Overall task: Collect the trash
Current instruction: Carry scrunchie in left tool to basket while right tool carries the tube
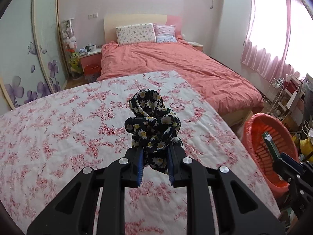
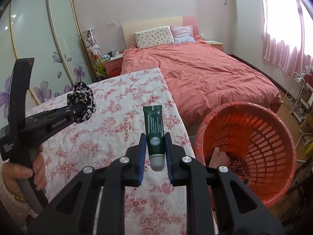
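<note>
Bedroom bench [image 1: 58, 129] wears flowery cloth. Left gripper [image 1: 154, 162] fingers squeeze a soft, light scrunchie [image 1: 152, 125]. Right gripper [image 2: 155, 154] fingers pinch a squishy green tube [image 2: 154, 129] near its cap, left of the orange basket [image 2: 273, 178].

The small white print on the dark green squeeze tube [image 2: 154, 131] is too fine to read. In the orange slotted plastic basket [image 2: 248, 145], a crumpled reddish scrap [image 2: 237, 166] sits half-hidden behind the rim — unidentifiable. The bedside clutter [image 1: 89, 48] is too small to tell apart.
</note>
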